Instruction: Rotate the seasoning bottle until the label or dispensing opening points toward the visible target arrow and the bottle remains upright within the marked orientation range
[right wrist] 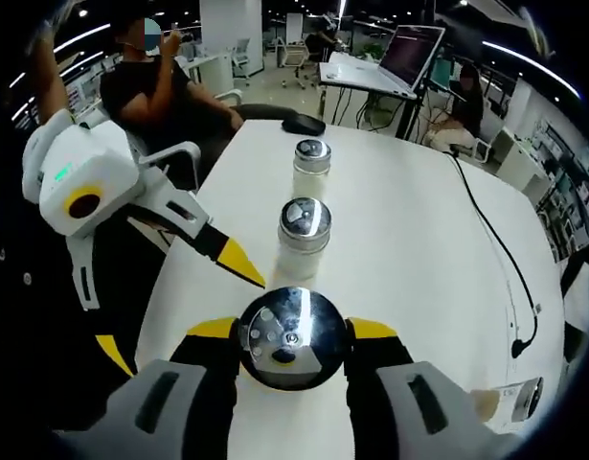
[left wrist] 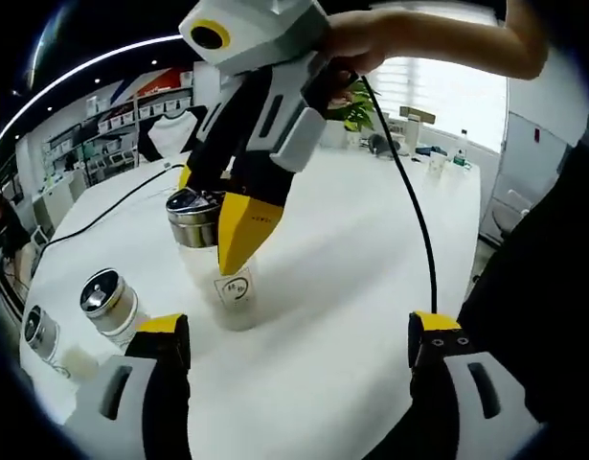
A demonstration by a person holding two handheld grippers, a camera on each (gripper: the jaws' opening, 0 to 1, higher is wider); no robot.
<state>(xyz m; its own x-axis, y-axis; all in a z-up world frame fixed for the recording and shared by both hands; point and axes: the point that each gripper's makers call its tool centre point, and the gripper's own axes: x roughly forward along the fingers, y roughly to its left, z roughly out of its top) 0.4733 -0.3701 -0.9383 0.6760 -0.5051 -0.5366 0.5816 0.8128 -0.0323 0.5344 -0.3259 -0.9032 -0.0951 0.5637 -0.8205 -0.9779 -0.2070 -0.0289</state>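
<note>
The seasoning bottle (left wrist: 227, 278) is a clear jar with a chrome lid (right wrist: 292, 335) and stands upright on the white table (left wrist: 351, 249). A small label (left wrist: 235, 288) with a round mark faces the left gripper view. My right gripper (right wrist: 292, 331) is shut on the bottle's lid, one yellow-tipped jaw on each side. In the left gripper view it reaches down from above (left wrist: 213, 206) onto that lid. My left gripper (left wrist: 296, 331) is open and holds nothing, with its jaws wide apart just short of the bottle. It enters the right gripper view from the left (right wrist: 174, 307).
Two more chrome-lidded jars (right wrist: 304, 228) (right wrist: 311, 158) stand in a row beyond the held one, and sit at the left (left wrist: 107, 302) (left wrist: 40, 331). A black cable (right wrist: 505, 259) runs across the table. At its far end are a mouse (right wrist: 302, 123), a laptop (right wrist: 409, 53) and a seated person (right wrist: 160, 91).
</note>
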